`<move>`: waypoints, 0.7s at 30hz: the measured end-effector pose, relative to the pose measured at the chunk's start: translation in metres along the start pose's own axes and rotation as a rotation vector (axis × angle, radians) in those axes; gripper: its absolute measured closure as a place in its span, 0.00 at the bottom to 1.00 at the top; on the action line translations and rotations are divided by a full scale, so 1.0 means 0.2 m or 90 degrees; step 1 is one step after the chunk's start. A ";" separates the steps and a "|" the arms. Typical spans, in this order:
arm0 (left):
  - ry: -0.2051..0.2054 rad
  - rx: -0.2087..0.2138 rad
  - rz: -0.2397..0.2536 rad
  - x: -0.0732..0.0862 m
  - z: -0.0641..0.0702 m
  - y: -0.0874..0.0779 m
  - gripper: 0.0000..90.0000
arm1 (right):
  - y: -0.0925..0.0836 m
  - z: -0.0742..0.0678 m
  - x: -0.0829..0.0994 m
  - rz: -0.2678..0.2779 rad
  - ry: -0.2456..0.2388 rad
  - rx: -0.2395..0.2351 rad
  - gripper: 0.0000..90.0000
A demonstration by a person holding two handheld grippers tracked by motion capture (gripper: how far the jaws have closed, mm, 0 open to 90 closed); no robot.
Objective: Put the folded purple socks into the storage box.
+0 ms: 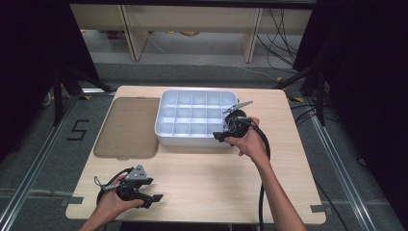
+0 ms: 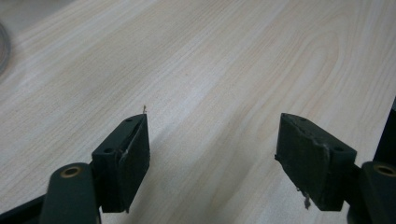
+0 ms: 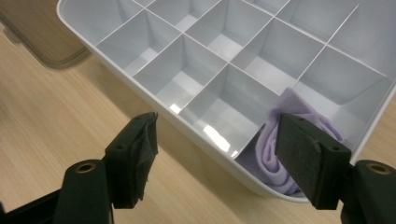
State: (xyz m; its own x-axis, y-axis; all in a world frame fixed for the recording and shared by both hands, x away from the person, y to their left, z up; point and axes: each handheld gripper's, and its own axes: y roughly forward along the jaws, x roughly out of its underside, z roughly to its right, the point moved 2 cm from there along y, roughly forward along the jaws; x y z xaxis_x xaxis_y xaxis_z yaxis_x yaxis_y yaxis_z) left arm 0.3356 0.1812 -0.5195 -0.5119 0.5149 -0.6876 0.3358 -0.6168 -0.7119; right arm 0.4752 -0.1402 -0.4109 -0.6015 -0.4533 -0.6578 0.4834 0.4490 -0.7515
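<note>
The right gripper view shows a lilac cloth (image 3: 280, 154) bunched in a corner compartment of the white divided tray (image 3: 154, 100); in the high view that corner sits under the right gripper (image 1: 222, 136). The cloth lies just behind the right-hand jaw, not pinched: the jaws stand wide apart, straddling the tray's near wall. The right hand (image 1: 248, 139) reaches over that corner. The left gripper (image 1: 153, 198) rests low over bare table (image 2: 210, 60), jaws spread, holding nothing.

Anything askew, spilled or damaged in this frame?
Nothing spilled or broken. The lilac folded cloth sits bunched in a corner cell of the white plastic divided tray, one edge riding up the divider. The tinted flat lid lies beside the tray.
</note>
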 end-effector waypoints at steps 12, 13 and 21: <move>0.013 -0.009 -0.008 0.00 -0.01 -0.01 0.28 | -0.01 -0.06 0.06 0.020 -0.013 -0.010 0.32; 0.002 -0.011 -0.008 0.00 -0.01 -0.01 0.28 | -0.01 -0.07 0.07 0.025 -0.009 -0.011 0.32; -0.002 -0.004 0.002 0.00 0.00 0.00 0.28 | -0.02 -0.10 0.13 0.025 -0.015 -0.013 0.31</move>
State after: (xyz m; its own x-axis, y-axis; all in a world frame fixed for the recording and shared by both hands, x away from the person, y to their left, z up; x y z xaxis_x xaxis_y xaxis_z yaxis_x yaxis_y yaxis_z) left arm 0.3355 0.1810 -0.5196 -0.5138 0.5109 -0.6892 0.3423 -0.6146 -0.7107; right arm 0.4439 -0.1381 -0.4233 -0.5673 -0.4524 -0.6881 0.4929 0.4829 -0.7238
